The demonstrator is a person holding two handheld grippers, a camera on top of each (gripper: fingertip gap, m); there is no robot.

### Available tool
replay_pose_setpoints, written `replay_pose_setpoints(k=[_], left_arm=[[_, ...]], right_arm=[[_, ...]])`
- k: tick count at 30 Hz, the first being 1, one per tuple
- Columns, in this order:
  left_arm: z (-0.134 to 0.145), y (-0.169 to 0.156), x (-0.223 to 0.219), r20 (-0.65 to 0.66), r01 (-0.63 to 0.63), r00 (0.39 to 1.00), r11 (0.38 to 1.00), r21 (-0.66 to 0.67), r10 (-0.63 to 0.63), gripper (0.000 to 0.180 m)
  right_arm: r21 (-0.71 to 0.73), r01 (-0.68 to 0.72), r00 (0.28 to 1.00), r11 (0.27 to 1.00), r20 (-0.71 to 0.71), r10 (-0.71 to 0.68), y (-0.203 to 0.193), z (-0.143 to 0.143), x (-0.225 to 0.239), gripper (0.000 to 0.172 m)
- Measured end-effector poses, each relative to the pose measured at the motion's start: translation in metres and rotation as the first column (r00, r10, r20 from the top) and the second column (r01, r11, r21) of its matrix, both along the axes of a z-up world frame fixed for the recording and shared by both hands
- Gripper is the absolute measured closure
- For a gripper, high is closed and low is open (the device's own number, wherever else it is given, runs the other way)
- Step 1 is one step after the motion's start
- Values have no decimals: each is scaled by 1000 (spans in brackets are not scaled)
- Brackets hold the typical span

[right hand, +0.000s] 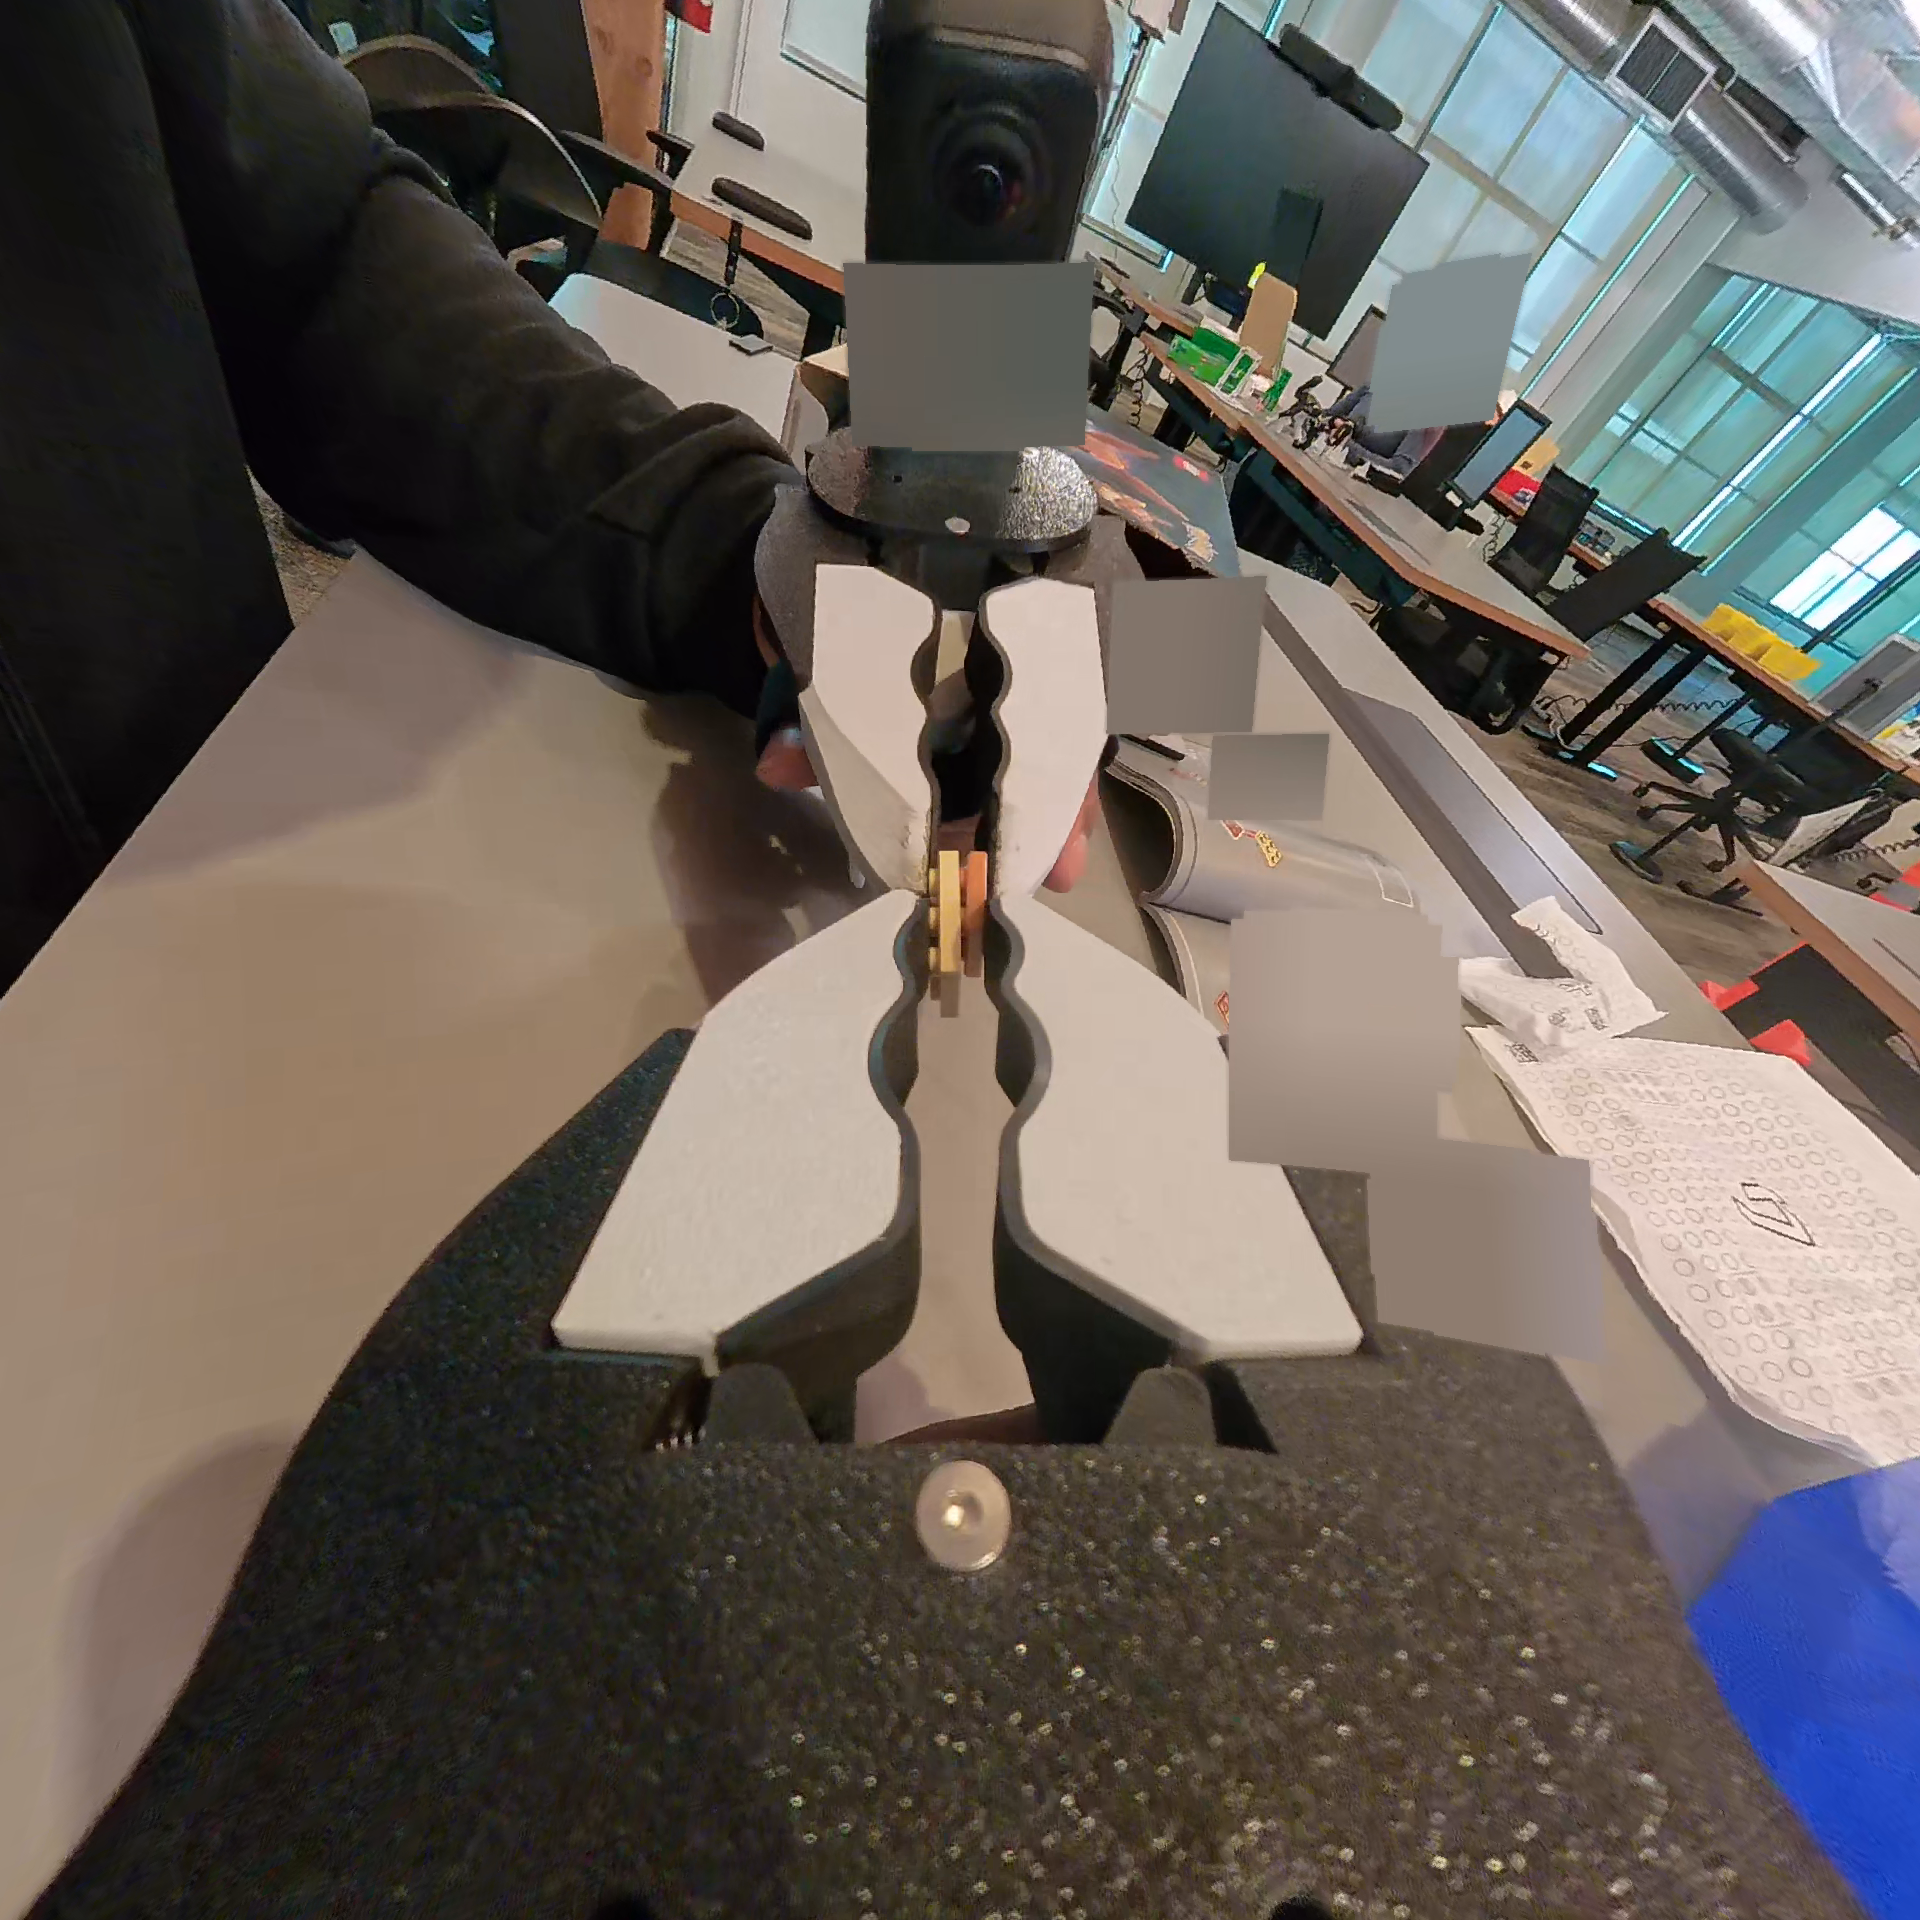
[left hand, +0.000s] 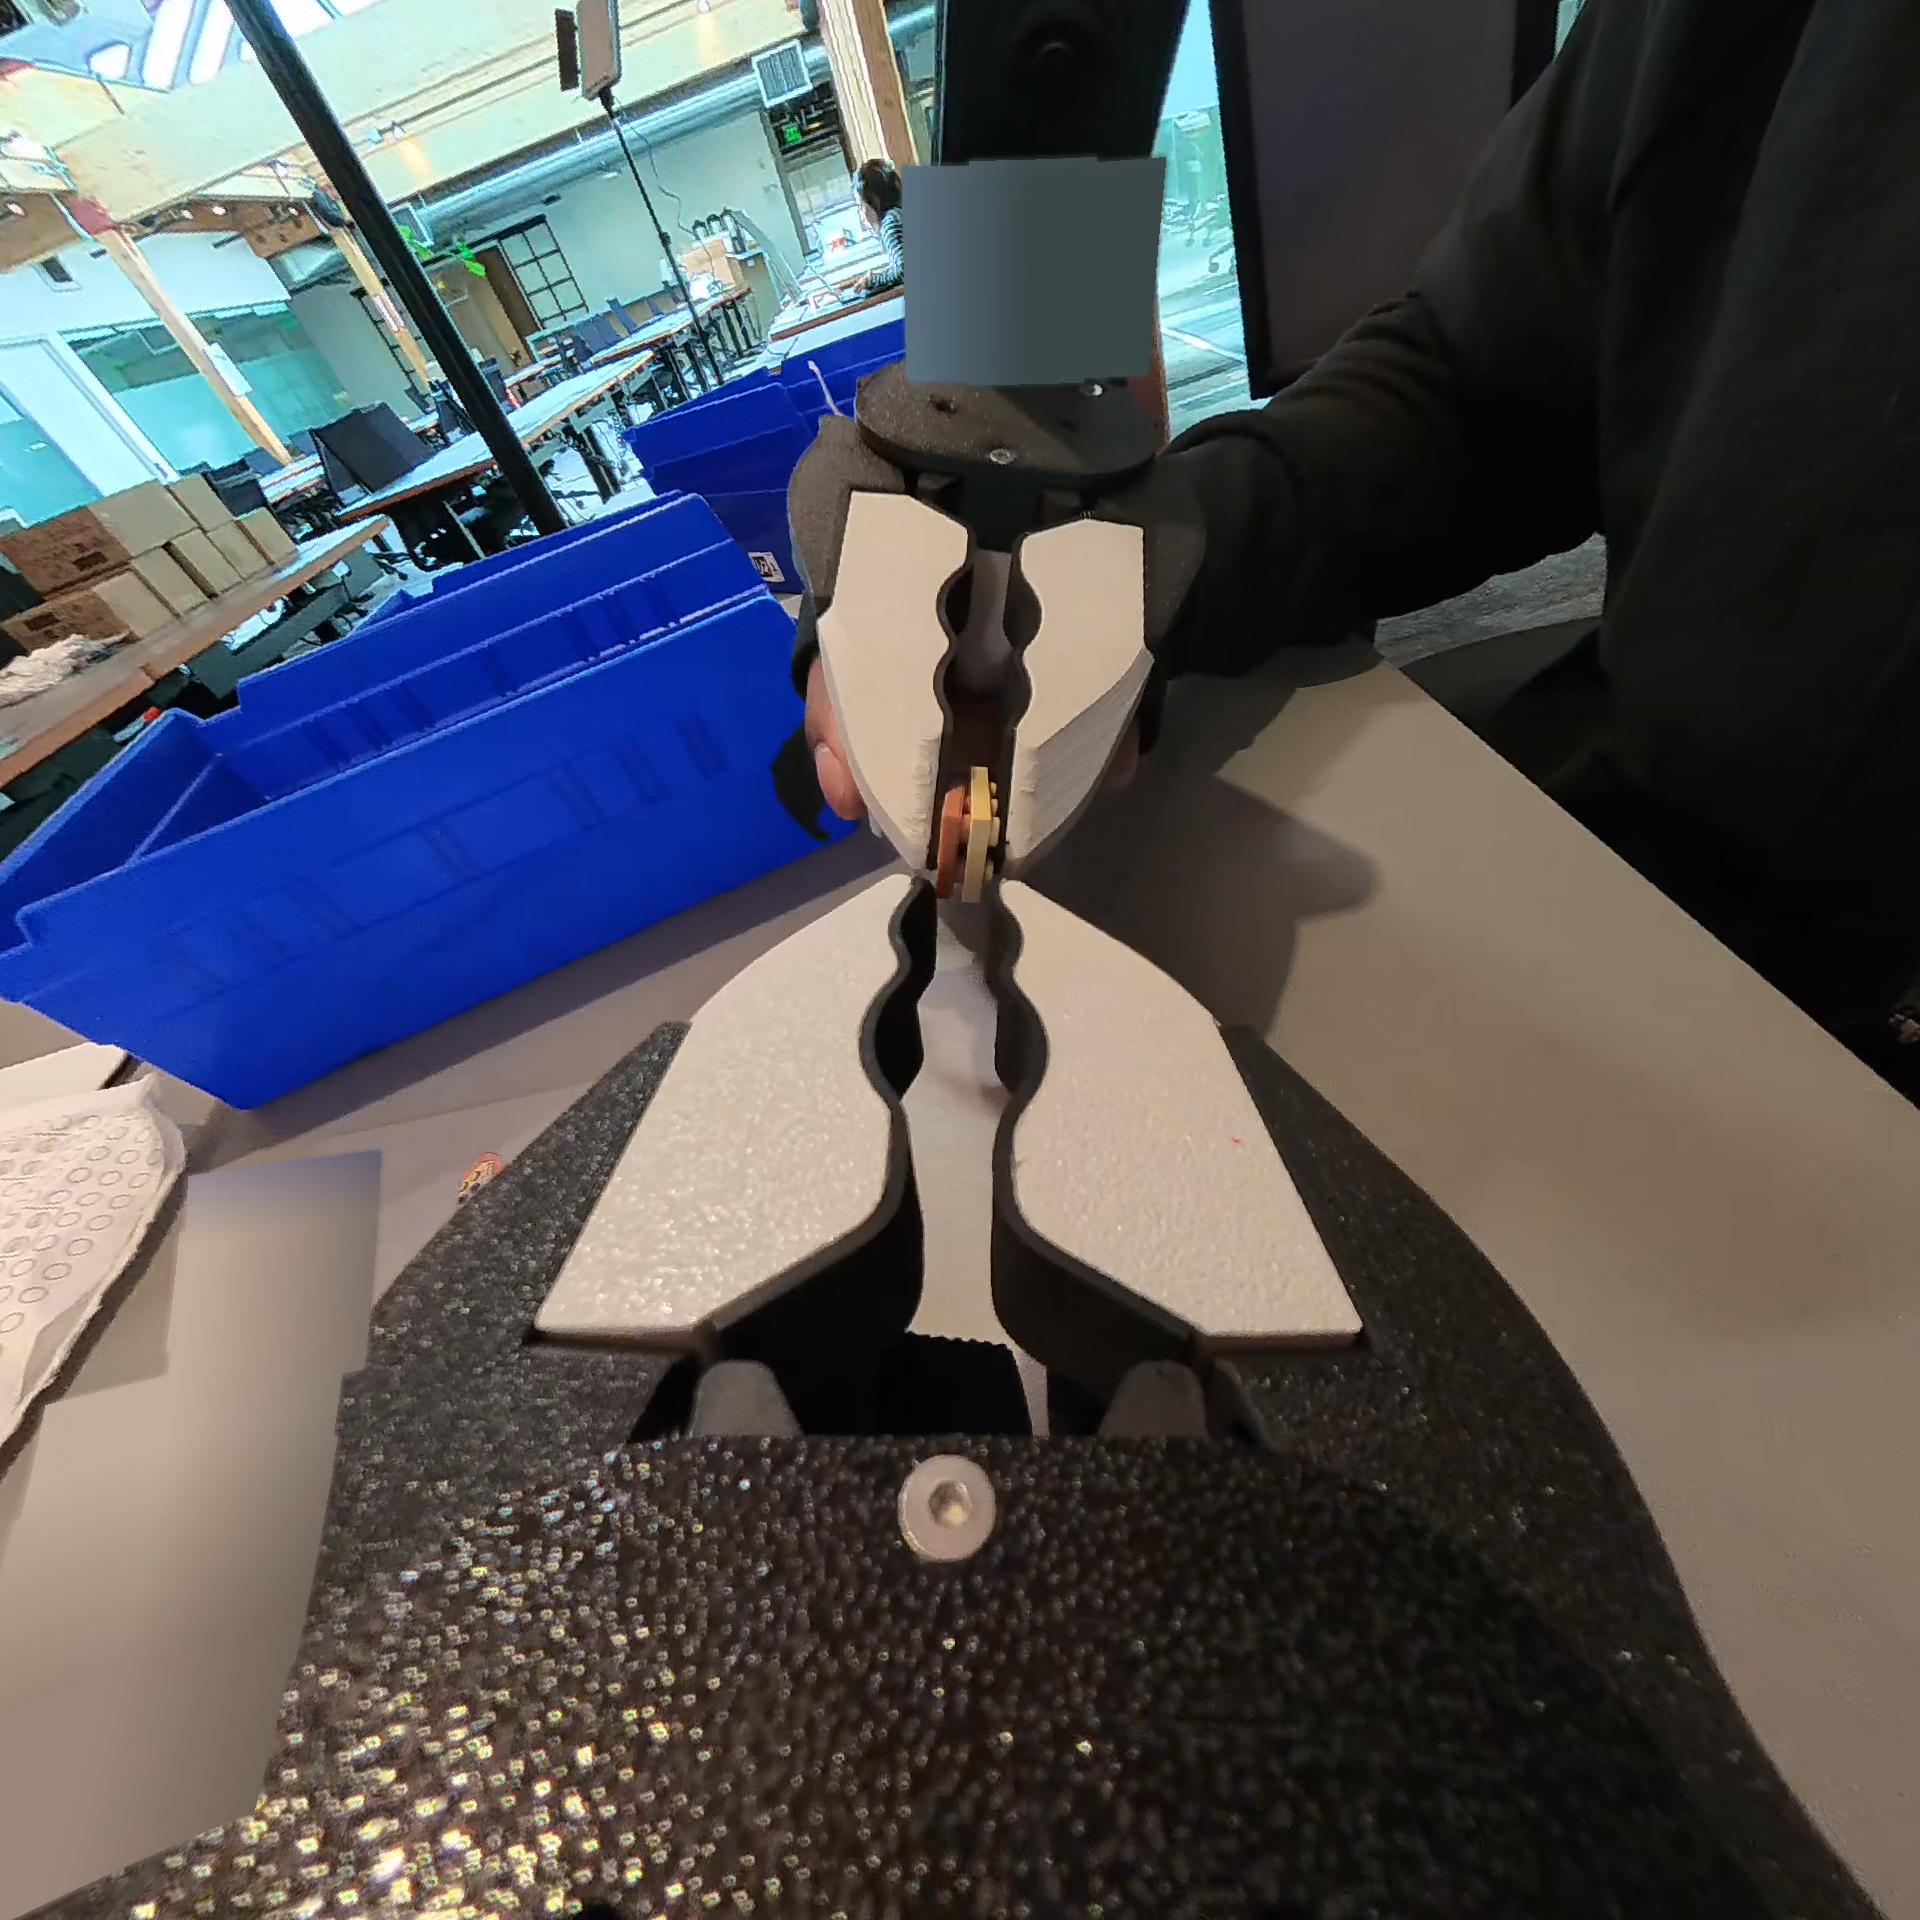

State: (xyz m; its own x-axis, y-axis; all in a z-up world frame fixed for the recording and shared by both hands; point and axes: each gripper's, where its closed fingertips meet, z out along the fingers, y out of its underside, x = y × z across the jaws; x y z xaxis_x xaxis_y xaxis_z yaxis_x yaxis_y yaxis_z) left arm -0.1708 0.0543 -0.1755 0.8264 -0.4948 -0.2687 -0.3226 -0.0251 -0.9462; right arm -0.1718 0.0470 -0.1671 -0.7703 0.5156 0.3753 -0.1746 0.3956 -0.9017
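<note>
- Right gripper set narrow, both pads against a small stacked pair of studded toy plates: tan plate on one side, orange plate on the other, faces upright and edge-on to the camera.
- Left gripper meets it tip to tip, also narrow. Its fingertips flank the opposite end of the same pair and look to be touching it, with very little overlap.
- Pair sits in the air above the grey table, right where the four fingertips meet.
- Handling judgement: both holds are shallow, at the very tips. Squeeze should run straight across the plate faces, with the two tools kept in line. A twist could lever the plates apart or flick them out.
- Blue bins stand just beside the left gripper, along the table's far side; nearest obstacle to a sideways swing.
- Torn paper bag printed with circles lies off to one side; a curled booklet lies behind the grippers.
- Small coloured piece lies on the table near the left gripper's body; too small to identify.
- Dark sleeve runs down to the right gripper.
</note>
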Motion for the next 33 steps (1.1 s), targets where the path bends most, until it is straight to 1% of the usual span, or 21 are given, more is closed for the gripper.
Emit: replay_pose_setpoints(k=[12,27,29,30,33], left_arm=[[-5,-1,0,-57,-6,998,1000,-25,4,175],[-10,0,0,-33,-2,999,999,-47,0,176],[-10,2,-1,-12,-11,1000,998,-62,10,175],[-8,4,-3,-8,-32,999,998,-49,32,175],[-5,2,-3,10,-24,1000,1000,-17,24,174]], right_arm=[[-5,-18,999,1000,30,18,-1,-4,0,164],[32,-12,1000,999,26,11,1,-9,1,164],[11,-5,999,1000,34,5,4,-8,-1,164],[-13,1,999,1000,41,0,5,-7,-3,164],[-78,-18,999,997,40,21,5,-2,-1,164]])
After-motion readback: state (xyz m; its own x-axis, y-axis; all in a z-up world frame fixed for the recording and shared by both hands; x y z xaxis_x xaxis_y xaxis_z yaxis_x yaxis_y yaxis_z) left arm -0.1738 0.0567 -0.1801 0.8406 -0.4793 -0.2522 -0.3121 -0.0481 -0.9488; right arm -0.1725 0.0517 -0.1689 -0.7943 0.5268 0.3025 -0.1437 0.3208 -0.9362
